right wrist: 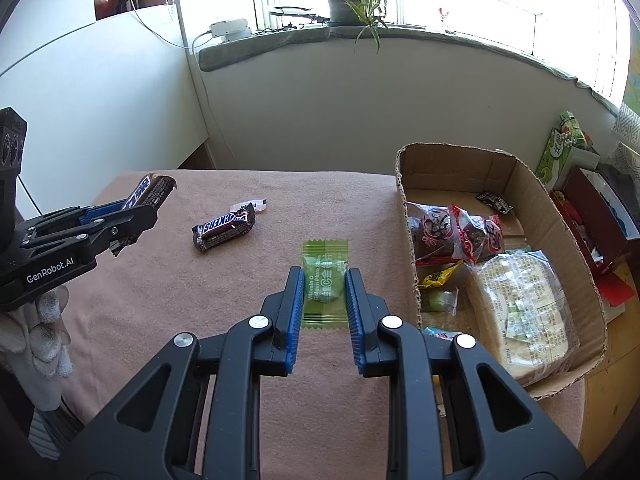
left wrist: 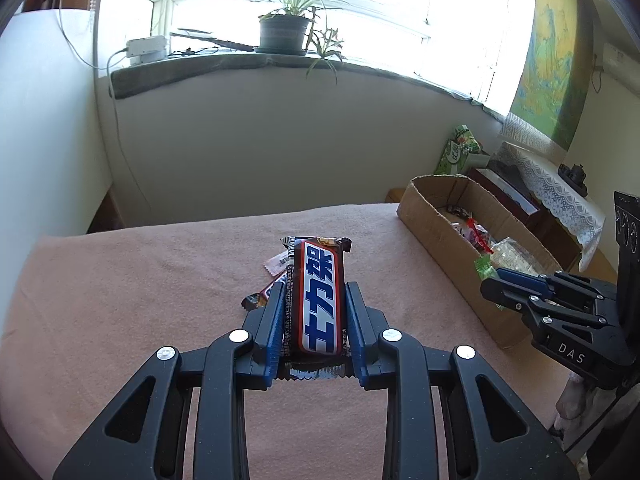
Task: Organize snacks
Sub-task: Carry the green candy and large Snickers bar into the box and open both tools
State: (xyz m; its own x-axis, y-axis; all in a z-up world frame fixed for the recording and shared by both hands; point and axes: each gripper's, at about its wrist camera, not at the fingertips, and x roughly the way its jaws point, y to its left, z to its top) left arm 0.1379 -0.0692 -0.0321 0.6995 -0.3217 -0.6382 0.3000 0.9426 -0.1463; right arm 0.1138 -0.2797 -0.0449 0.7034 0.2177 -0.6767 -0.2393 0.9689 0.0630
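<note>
My left gripper (left wrist: 316, 292) is shut on a brown Snickers bar (left wrist: 318, 300) and holds it above the pink cloth; it shows at the left of the right wrist view (right wrist: 136, 208), bar (right wrist: 150, 192) sticking out. My right gripper (right wrist: 322, 276) is shut on a green plum candy packet (right wrist: 325, 280), held above the cloth left of the cardboard box (right wrist: 404, 184). It shows in the left wrist view (left wrist: 494, 284) beside the box (left wrist: 424, 220). A second Snickers bar (right wrist: 224, 227) and a small white wrapper (right wrist: 250, 205) lie on the cloth.
The box holds a bagged bread loaf (right wrist: 524, 304), red snack bags (right wrist: 476, 236) and small candies. A green carton (right wrist: 560, 148) and red items stand beyond the box. A potted plant (right wrist: 348, 0) sits on the windowsill. A gloved hand (right wrist: 40, 336) holds the left gripper.
</note>
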